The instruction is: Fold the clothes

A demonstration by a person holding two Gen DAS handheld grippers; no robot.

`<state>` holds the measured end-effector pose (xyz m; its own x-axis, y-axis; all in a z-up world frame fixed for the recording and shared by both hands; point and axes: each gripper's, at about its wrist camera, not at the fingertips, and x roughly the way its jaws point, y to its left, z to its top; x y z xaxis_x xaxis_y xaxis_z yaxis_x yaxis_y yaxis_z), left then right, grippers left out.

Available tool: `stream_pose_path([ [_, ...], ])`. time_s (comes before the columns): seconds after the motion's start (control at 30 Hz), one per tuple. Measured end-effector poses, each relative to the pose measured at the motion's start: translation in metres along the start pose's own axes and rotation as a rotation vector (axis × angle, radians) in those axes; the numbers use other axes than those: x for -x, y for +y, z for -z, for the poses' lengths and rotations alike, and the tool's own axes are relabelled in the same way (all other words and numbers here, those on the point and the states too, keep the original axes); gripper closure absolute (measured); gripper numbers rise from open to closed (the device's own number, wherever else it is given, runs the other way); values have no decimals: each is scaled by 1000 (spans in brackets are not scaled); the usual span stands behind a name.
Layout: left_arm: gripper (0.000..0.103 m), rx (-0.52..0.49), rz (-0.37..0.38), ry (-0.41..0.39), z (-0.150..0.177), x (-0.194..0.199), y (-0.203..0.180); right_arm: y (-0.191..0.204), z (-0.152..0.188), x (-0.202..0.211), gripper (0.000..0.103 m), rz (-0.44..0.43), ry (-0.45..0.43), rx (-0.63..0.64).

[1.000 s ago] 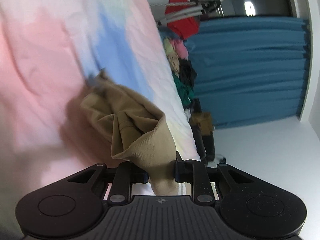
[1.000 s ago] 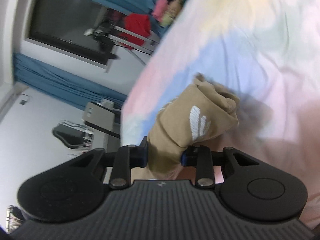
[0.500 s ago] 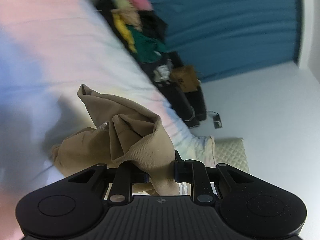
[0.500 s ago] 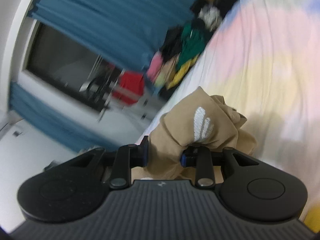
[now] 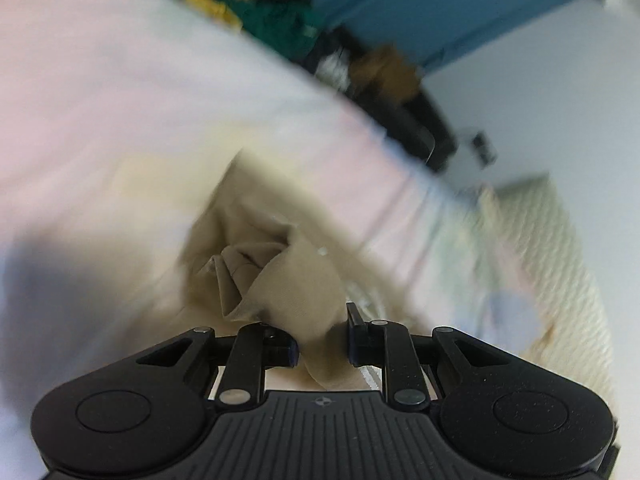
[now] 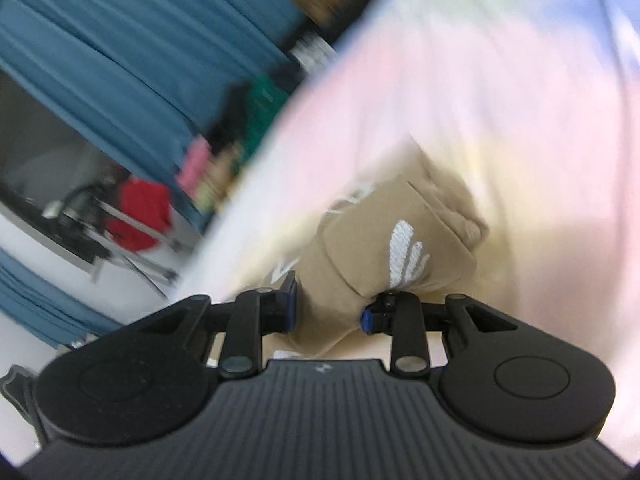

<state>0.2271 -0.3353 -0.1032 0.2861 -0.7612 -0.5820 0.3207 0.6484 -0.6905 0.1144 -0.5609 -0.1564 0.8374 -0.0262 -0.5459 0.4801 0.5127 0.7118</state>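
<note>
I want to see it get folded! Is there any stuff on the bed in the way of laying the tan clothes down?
Nothing visible blocks it. Both the left gripper and right gripper have their jaws shut on the tan garment, and the pastel bedsheet around it looks bare. The pile of clothes sits off at the bed's far edge.

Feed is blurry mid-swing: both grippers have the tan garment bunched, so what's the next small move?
Probably draw the two apart to stretch it flat over the bedsheet. The left gripper and right gripper each pinch a crumpled wad of the tan garment, nothing spread yet.
</note>
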Motion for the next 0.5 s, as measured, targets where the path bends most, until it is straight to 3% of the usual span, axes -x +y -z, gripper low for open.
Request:
stream_pose_path([
  [0.13,78,-78,-20,12,32,-3,19,-27,39,-9,71,14,48,-23],
  [0.27,72,-136,-47,2,35,-12,16,-28,39,-22,69,32,57,-71],
  [0.4,58,-175,-104,14,37,10,-3,-18,32,2,66,109,121,-112],
  [0.5,53,-263,-154,0,39,38,-30,-6,29,38,66,168,120,-32],
])
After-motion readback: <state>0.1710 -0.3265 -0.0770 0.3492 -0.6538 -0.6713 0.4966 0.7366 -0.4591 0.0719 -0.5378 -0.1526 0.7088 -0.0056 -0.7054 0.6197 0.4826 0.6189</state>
